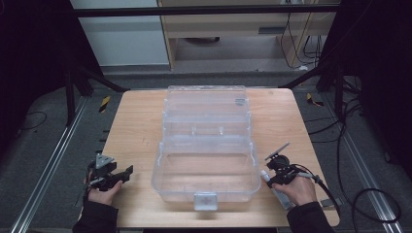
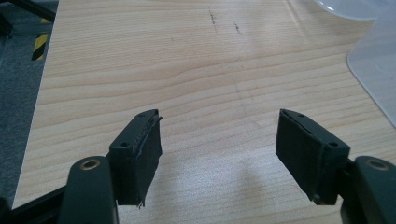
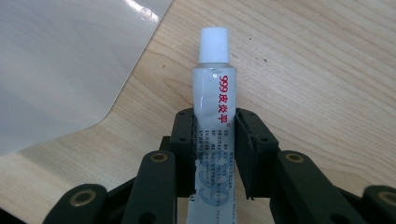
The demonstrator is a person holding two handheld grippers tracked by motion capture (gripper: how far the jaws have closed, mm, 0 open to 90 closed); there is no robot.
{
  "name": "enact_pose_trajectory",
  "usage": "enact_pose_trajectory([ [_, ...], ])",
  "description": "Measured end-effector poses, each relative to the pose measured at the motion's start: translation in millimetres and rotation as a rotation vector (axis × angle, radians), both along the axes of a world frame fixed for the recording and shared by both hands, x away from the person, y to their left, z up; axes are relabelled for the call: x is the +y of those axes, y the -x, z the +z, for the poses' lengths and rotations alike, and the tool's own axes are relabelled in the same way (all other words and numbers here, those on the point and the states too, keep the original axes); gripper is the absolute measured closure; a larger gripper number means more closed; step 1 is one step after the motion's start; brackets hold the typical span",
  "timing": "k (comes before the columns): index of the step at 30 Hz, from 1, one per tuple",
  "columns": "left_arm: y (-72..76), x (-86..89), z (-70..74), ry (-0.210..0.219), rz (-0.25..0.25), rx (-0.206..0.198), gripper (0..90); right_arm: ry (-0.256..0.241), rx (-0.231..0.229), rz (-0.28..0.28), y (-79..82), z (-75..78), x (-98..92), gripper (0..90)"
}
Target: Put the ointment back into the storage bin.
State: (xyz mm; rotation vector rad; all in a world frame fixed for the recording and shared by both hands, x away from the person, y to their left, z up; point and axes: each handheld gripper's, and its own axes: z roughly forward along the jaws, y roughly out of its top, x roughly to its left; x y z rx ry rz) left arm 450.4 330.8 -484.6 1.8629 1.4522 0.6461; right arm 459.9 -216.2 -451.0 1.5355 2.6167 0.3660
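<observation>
Your right gripper (image 3: 215, 154) has its jaws closed on the ointment tube (image 3: 212, 107), which sits at the centre of the right gripper view with its white cap (image 3: 214, 44) pointing toward the top of the frame. In the high view the tube (image 1: 270, 183) lies low at the lower right, just beside the clear plastic box (image 1: 206, 167), whose lid stands open. The tube is soft, so a tight squeeze may crease it or let it slide out. Lift too low and the cap could catch the box's rim. Your left gripper (image 2: 219, 135) hangs with jaws spread wide over bare table (image 2: 187, 70), holding nothing, so the light box could shift if bumped.
</observation>
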Motion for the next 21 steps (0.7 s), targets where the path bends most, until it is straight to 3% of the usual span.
enact_pose_trajectory([
  [4, -0.2, -0.4, -0.2, -0.002, -0.002, 0.001, 30.8, -0.026, -0.012, -0.007, 1.2, 7.9, -6.6, 69.7],
  [10, -0.2, -0.6, -0.2, -0.002, -0.005, 0.002, 30.9, -0.063, -0.082, -0.012, 3.3, 30.6, -14.1, 69.6],
  [12, -0.5, -0.5, -0.6, 0.001, -0.006, 0.005, 30.9, -0.086, -0.124, -0.016, 3.4, 41.0, -17.3, 69.7],
  [21, -0.3, -1.2, -0.9, 0.001, -0.011, 0.008, 30.9, -0.144, -0.204, -0.003, 7.3, 66.3, -23.6, 69.7],
])
